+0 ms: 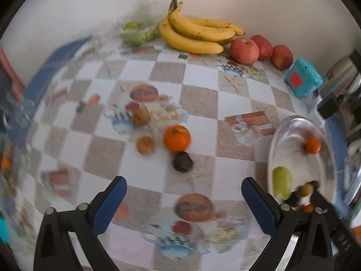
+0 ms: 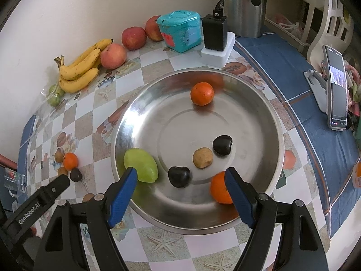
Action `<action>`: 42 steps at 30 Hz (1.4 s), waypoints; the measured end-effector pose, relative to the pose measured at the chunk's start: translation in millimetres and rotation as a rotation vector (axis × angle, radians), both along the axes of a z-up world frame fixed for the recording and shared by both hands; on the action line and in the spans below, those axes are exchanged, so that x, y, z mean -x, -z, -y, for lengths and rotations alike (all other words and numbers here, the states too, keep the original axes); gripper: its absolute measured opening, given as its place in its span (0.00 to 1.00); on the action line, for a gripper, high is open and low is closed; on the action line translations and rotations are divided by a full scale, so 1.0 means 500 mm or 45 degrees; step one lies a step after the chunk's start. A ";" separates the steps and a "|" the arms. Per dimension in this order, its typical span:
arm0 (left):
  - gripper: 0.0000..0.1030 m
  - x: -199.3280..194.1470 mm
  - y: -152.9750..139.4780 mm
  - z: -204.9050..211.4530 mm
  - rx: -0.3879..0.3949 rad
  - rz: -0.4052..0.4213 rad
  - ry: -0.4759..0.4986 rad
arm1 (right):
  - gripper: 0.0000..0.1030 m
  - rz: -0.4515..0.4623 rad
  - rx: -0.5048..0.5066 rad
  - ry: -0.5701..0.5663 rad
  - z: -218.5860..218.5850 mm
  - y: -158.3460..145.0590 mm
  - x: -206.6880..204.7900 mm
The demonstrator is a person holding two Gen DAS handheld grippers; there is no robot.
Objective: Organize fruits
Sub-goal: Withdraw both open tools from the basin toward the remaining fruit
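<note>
My right gripper point(image 2: 181, 186) hangs open over the steel plate point(image 2: 180, 122), nothing pressed between its blue pads. On the plate lie two oranges point(image 2: 202, 93) point(image 2: 218, 190), a green fruit point(image 2: 141, 168), two dark fruits point(image 2: 179, 176) point(image 2: 222, 144) and a small brown fruit point(image 2: 202, 157). My left gripper point(image 1: 183, 194) stands open and empty above the checked tablecloth. Ahead of it lie a loose orange point(image 1: 177, 138), a dark fruit point(image 1: 182, 162) and two small brown fruits point(image 1: 145, 145) point(image 1: 140, 116). The plate point(image 1: 291, 135) sits to its right.
Bananas point(image 1: 194, 31), three red apples point(image 1: 244, 50) and a bag of green fruit point(image 1: 135, 31) line the back wall. A teal box point(image 2: 180, 31), a black charger point(image 2: 214, 32), a steel flask point(image 2: 243, 6) and a phone on a stand point(image 2: 337, 90) stand around the plate.
</note>
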State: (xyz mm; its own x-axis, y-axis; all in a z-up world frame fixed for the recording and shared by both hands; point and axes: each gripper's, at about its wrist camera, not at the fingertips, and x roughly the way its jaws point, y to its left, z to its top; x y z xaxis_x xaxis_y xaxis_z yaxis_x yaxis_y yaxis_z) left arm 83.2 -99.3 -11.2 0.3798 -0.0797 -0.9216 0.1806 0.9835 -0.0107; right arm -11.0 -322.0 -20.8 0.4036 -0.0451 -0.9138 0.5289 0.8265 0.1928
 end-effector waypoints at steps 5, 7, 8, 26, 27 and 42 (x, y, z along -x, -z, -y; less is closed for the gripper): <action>1.00 -0.014 -0.007 -0.035 -0.052 0.038 -0.024 | 0.78 -0.008 0.003 0.004 -0.003 0.004 -0.002; 1.00 -0.022 -0.008 -0.055 -0.035 0.031 -0.053 | 0.78 -0.003 0.006 -0.001 -0.006 0.003 -0.002; 1.00 -0.026 -0.010 -0.066 -0.034 0.034 -0.070 | 0.78 0.000 0.008 -0.008 -0.008 0.003 -0.003; 1.00 -0.063 -0.024 -0.216 0.041 0.034 -0.267 | 0.78 0.026 -0.028 -0.239 -0.128 0.009 -0.056; 1.00 -0.064 -0.024 -0.220 0.043 0.035 -0.271 | 0.78 0.031 -0.030 -0.252 -0.136 0.008 -0.059; 1.00 -0.085 0.022 -0.225 0.074 -0.069 -0.249 | 0.78 0.057 0.018 -0.501 -0.255 0.018 -0.114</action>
